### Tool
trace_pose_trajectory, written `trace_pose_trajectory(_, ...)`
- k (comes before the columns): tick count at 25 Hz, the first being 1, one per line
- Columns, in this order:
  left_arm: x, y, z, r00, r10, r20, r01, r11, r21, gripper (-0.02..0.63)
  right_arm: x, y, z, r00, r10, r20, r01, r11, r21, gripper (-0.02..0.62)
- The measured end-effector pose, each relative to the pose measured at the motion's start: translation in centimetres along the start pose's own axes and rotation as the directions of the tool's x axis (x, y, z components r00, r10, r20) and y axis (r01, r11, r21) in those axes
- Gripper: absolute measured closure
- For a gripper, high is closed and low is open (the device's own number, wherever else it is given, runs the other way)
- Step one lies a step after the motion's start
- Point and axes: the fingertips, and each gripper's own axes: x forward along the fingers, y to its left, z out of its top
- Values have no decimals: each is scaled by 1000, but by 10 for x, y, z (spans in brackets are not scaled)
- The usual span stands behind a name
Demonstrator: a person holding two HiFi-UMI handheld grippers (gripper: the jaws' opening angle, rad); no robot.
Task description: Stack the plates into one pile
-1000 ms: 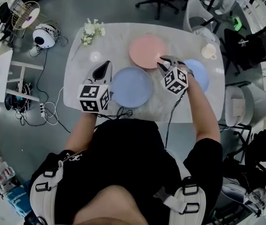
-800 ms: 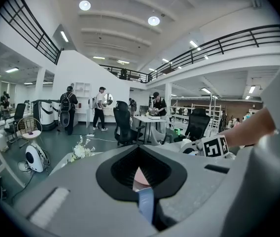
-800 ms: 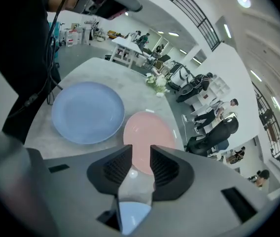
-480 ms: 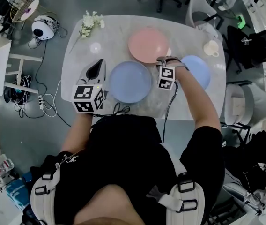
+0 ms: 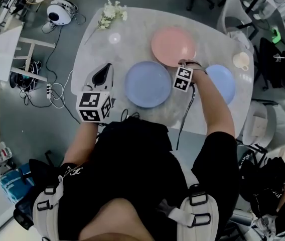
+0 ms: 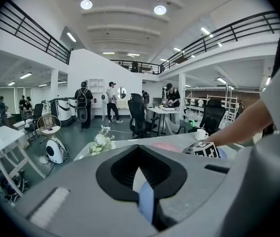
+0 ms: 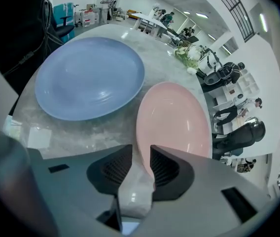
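Right gripper [image 7: 141, 157] jaws, released, straddle the pink plate [image 7: 177, 120] rim, likely to lift it onto the blue plate [image 7: 88, 78]; left gripper [image 6: 140, 179] waits clenched, empty

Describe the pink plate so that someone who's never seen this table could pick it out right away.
On the white marble table, look across from the person, past the large blue plate in the middle. The pink plate lies flat there, its near rim between the open jaws of the right gripper. It is the only pink plate; the other two are blue.
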Motion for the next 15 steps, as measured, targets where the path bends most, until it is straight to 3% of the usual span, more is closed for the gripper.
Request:
trace_pose_trajectory(6, -12, 15, -7, 999, 49, -14, -49, 999, -8, 601, 17, -1, 6, 999, 8, -46, -11, 998, -63, 504)
trace_pose_trajectory(9, -13, 20, -8, 998, 56, -13, -56, 998, -16, 601, 19, 2, 12, 998, 6, -64, -12, 995, -99, 568)
trace_pose_trajectory(15, -12, 21, -4, 999, 43, 3, -43, 999, -27, 601, 3, -11, 26, 997, -59, -59, 54, 995, -86, 573)
